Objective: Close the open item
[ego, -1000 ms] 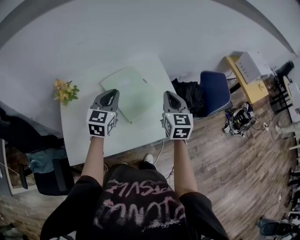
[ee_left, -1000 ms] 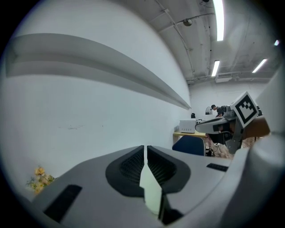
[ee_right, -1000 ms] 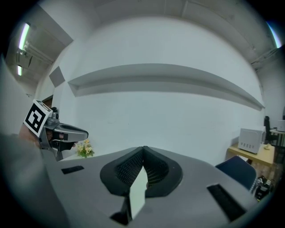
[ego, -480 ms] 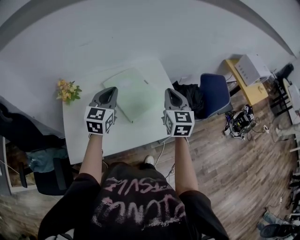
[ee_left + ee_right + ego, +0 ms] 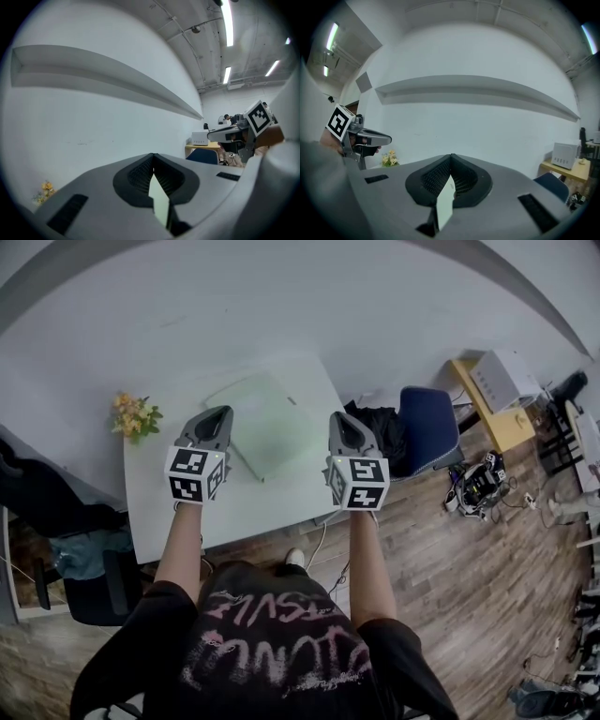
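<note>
left gripper (image 5: 222,414): ribbed jaws together | right gripper (image 5: 337,418): ribbed jaws together | folder (image 5: 269,424): flat, pale-green, rectangular

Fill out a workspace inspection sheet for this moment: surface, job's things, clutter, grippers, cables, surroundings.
Surface: white table, set against the wall.
Job's things: pale green folder lies flat mid-table, apparently closed.
Clutter: yellow flowers at the table's left edge.
Grippers: left hand-held gripper and right hand-held gripper both shut, empty, held above the table.
Cables: one thin cable hangs below the table's front edge.
Surroundings: blue chair, black bag, wood floor.
</note>
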The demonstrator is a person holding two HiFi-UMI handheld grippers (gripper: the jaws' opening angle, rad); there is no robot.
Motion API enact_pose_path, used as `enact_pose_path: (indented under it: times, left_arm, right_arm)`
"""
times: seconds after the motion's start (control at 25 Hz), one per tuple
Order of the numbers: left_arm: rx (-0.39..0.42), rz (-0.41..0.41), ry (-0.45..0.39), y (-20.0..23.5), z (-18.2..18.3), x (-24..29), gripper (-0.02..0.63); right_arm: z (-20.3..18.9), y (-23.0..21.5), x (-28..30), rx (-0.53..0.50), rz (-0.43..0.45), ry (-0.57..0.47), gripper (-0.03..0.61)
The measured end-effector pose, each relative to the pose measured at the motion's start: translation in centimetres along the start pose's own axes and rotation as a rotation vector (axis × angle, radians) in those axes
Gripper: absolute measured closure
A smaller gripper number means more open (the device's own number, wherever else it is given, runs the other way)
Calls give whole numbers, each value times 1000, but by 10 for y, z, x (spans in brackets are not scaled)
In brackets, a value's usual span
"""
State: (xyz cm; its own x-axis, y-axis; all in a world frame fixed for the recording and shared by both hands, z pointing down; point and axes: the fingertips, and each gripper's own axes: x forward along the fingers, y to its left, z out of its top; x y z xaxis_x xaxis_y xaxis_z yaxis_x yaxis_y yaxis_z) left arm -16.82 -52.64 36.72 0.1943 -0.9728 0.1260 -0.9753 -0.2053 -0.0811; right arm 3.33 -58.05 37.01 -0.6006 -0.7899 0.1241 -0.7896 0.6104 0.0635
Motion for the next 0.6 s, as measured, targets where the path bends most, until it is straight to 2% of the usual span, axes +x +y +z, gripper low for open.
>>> enact_pose_path:
  times: [0.6]
  left_arm:
    - [16,20,-13,7,6,-4,612]
  right_arm:
    - [4,4,10,-2,13,-9,571]
